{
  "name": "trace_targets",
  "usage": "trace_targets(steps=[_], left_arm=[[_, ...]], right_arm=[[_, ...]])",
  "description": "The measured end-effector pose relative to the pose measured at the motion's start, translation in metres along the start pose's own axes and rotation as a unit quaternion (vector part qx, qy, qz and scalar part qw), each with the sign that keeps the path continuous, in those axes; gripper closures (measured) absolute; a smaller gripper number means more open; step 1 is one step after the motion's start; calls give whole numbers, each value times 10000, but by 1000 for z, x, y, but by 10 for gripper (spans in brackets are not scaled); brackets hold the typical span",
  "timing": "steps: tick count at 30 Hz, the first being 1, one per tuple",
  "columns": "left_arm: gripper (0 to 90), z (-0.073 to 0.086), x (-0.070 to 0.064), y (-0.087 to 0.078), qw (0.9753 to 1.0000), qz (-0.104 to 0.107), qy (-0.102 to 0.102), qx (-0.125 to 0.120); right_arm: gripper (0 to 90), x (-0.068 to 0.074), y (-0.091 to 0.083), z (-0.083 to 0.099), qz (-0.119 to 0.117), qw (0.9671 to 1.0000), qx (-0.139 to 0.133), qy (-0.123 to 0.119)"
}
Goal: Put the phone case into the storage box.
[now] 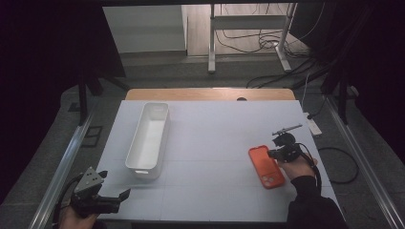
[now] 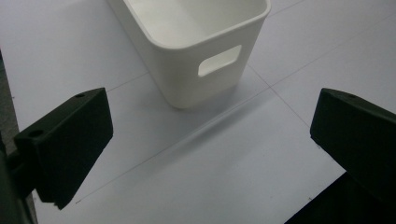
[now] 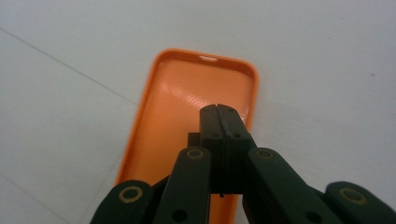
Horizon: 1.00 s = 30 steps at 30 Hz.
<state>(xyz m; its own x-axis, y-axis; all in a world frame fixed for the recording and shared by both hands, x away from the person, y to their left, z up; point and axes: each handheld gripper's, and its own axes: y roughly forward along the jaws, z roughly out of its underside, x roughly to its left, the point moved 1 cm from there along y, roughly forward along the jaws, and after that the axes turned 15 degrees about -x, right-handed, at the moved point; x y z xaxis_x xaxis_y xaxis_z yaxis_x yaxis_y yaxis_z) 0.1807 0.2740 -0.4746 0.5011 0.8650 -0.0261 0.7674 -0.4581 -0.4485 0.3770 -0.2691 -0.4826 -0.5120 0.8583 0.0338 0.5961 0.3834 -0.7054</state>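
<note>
Orange phone case [image 1: 265,166], hollow side up, on white table [image 1: 210,143] at right; right gripper [image 3: 219,112] above it, jaws pressed together, nothing between; left gripper [image 1: 114,191] spread wide, empty, near white bin [image 1: 149,138].

The bin [image 1: 148,140] stands left on the table [image 1: 215,143]; the phone case [image 1: 265,166] lies well apart, right.
</note>
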Motion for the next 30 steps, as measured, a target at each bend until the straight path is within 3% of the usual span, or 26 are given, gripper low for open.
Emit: trace_targets(steps=[13,18,30], left_arm=[[3,0,-1,0,10000,2,41,14],[3,0,-1,1,10000,12,53,20],[5,0,-2,1,9999,11,101,53]], right_arm=[[892,-17,0,11,281,9994,171,131],[892,-18,2,15,295,9992,266,110],[892,-19,19,9,402,9988,161,216]])
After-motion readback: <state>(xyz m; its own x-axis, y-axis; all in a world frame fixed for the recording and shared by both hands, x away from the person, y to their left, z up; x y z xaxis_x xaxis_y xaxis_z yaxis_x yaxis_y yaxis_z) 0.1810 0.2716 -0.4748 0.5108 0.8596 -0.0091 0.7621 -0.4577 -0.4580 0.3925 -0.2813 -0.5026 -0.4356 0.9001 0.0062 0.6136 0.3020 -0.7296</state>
